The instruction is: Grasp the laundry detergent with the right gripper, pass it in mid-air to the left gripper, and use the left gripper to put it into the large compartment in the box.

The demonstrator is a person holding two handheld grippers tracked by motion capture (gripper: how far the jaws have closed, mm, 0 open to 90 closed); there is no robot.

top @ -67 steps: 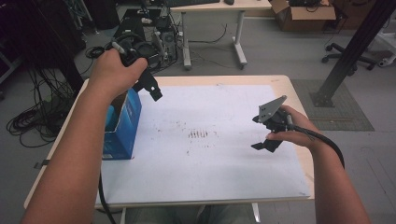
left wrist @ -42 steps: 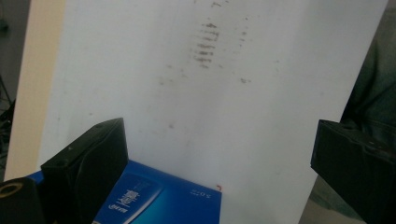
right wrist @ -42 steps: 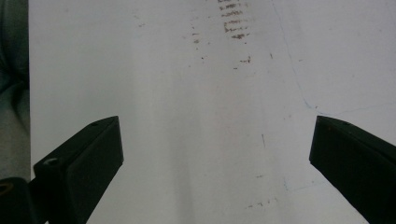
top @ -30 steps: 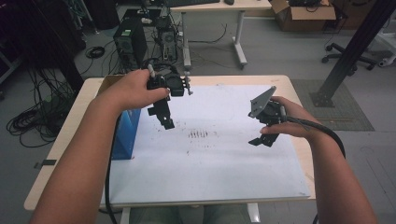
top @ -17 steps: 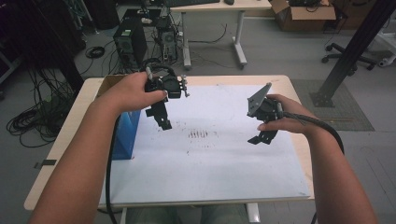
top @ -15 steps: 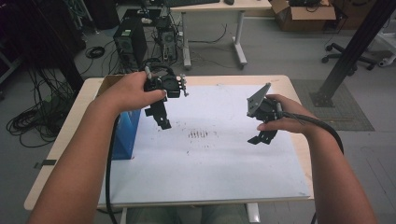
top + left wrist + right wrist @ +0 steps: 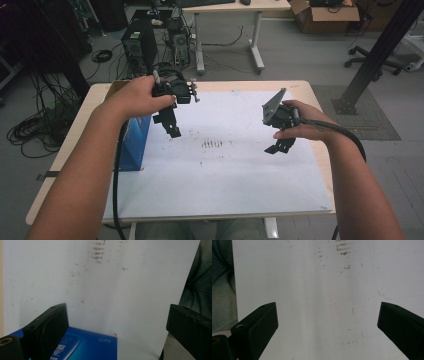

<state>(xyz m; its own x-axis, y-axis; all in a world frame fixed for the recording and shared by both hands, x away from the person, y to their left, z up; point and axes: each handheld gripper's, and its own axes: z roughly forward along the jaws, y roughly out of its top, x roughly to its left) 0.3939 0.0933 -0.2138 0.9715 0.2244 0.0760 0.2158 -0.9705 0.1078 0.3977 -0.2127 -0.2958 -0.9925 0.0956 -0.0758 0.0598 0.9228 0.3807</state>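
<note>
A blue box [image 7: 134,142] stands at the left edge of the white sheet [image 7: 225,175] that covers the table. My left gripper [image 7: 169,125] hangs above the sheet just right of the box, jaws pointing down and open. In the left gripper view the left gripper [image 7: 117,315] has its jaws far apart with nothing between them, and the blue box's top [image 7: 87,345] lies below them. My right gripper [image 7: 279,146] hovers over the right part of the sheet. It is open and holds nothing; the right gripper [image 7: 327,312] looks down on bare sheet.
Dark smudges [image 7: 214,144] mark the sheet's middle. The wooden table edge [image 7: 80,135] runs along the left. Beyond the table are computer towers [image 7: 139,47], cables on the floor, a white desk [image 7: 230,7] and a black post [image 7: 380,50].
The left gripper has swung from above the blue box at the far left to over the sheet beside it. The right gripper rose slightly. Both barely moved in the last half second.
</note>
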